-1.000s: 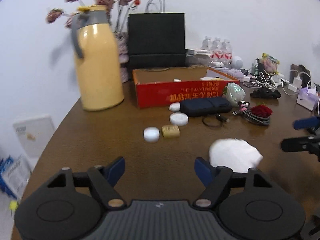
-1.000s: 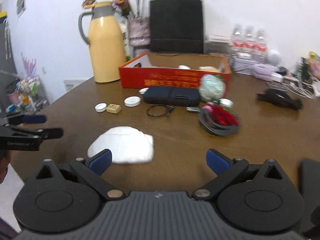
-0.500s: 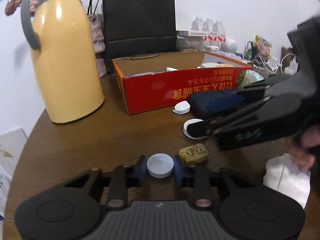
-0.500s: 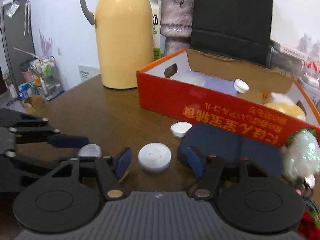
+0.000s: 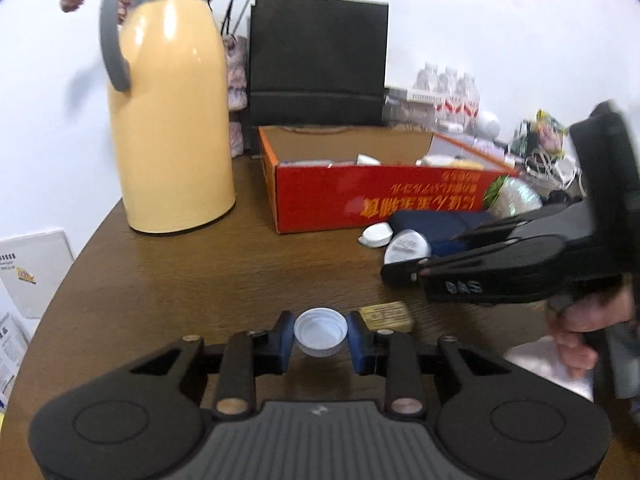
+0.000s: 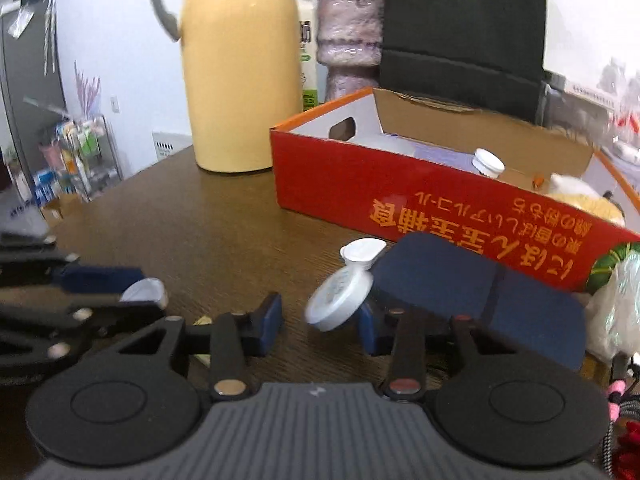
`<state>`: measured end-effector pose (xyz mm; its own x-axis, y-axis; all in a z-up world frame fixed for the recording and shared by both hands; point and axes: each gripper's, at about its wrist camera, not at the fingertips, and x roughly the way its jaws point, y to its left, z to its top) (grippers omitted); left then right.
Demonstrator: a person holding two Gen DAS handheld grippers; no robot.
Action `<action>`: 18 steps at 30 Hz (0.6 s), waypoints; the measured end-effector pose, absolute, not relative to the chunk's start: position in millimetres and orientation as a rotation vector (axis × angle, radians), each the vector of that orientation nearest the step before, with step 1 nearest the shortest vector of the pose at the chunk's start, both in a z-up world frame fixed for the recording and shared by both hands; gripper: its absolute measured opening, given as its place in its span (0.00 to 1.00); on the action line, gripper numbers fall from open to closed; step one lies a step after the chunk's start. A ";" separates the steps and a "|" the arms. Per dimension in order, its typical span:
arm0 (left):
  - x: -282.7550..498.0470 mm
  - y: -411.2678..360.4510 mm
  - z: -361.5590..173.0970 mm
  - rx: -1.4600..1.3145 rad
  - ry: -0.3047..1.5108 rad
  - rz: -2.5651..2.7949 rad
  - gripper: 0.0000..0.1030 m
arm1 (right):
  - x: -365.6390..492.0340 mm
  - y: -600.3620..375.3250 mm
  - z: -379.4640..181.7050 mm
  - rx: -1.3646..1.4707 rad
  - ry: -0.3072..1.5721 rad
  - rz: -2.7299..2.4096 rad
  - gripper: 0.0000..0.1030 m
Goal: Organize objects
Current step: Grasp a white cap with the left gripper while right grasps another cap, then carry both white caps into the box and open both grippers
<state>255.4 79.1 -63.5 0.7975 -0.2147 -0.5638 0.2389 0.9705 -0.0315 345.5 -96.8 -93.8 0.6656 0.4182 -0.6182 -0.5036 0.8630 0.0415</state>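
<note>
Two blue-padded jaws of the left gripper (image 5: pixel 320 339) have just closed on a white bottle cap (image 5: pixel 320 334), open side up, both pads pressed to its rim just above the brown wooden surface (image 5: pixel 180 280). A small gold block (image 5: pixel 386 316) lies just beyond the jaw on the right of that view.

The jaws of the right gripper (image 6: pixel 319 324) have just been closing around a round white lid (image 6: pixel 340 302), which stands tilted on edge between them, leaning on the right-hand pad while the left-hand pad remains apart from it; it is not yet clamped. A person's hand (image 5: pixel 588 320) grasps that gripper's handle over a white tissue (image 5: pixel 540 364).

A smaller white cap (image 6: pixel 362 252) rests just behind the tilted lid, touching a navy pouch (image 6: pixel 472 296) that lies along the front of an open red cardboard box (image 6: pixel 360 184). The box already holds a white-capped bottle (image 6: pixel 486 162) and a pale yellow plush item (image 6: pixel 580 196).

To the left of the box stands a yellow thermos jug (image 6: pixel 240 64) with a grey handle. Behind are a mottled vase (image 6: pixel 348 36) and a black paper bag (image 5: pixel 318 60) against the white wall.
</note>
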 end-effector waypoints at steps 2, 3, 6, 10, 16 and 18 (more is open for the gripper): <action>240.4 75.3 -54.5 0.019 0.581 -0.247 0.26 | 338.6 -103.4 -89.9 -0.102 0.648 0.544 0.09; 232.2 73.1 -50.1 0.008 0.572 -0.257 0.26 | 332.8 -107.5 -86.3 -0.083 0.638 0.556 0.09; 208.7 65.0 -42.3 0.001 0.556 -0.266 0.26 | 309.7 -115.4 -72.2 -0.091 0.592 0.545 0.09; 178.2 59.1 -38.0 -0.051 0.574 -0.242 0.26 | 278.9 -130.5 -59.5 -0.092 0.557 0.525 0.09; 121.2 41.5 -30.9 -0.058 0.577 -0.223 0.26 | 186.4 -179.2 -42.8 -0.025 0.520 0.504 0.10; 103.7 35.2 -25.8 -0.051 0.560 -0.262 0.26 | 148.1 -195.8 -44.4 -0.015 0.530 0.501 0.10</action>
<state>103.7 35.2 -25.8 0.8149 -0.2593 -0.5184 0.2315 0.9655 -0.1190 148.1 -195.8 -44.4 0.7455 0.4537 -0.4882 -0.4615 0.8799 0.1129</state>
